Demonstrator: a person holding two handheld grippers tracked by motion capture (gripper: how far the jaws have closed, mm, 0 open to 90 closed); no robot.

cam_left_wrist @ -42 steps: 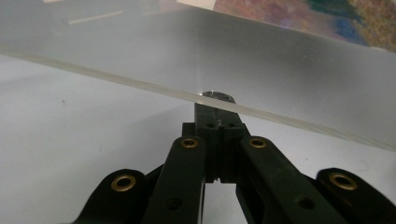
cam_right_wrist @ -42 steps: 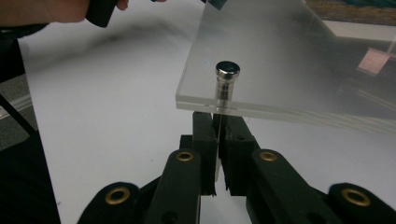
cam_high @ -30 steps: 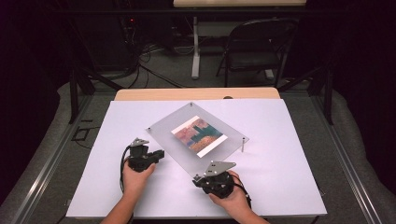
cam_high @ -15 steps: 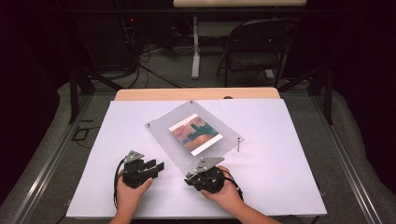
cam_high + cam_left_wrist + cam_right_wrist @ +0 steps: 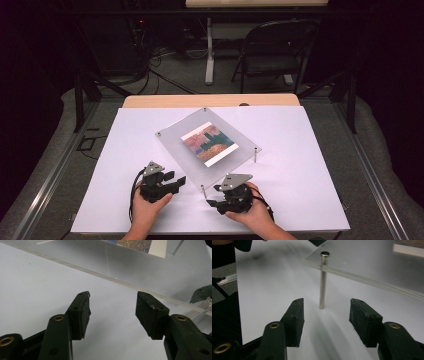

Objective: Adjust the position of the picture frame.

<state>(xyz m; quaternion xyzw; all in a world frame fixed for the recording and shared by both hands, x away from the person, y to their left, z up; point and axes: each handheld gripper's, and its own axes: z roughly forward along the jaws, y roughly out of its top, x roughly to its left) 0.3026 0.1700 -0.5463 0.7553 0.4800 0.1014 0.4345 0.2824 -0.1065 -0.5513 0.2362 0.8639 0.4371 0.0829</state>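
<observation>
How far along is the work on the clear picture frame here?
Done: the acrylic frame stands on its metal legs on the white table. In hand: nothing; the left gripper and right gripper have just been opening, with nothing between their jaws. Left: unclear.

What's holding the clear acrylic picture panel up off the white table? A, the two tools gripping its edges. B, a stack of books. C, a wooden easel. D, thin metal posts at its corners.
D: the clear acrylic picture panel stands on thin metal posts, one bolted through its near corner and reaching down to the white table.

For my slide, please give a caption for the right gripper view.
Open right gripper facing the metal standoff post under a corner of the clear acrylic photo frame on the white table.
</observation>
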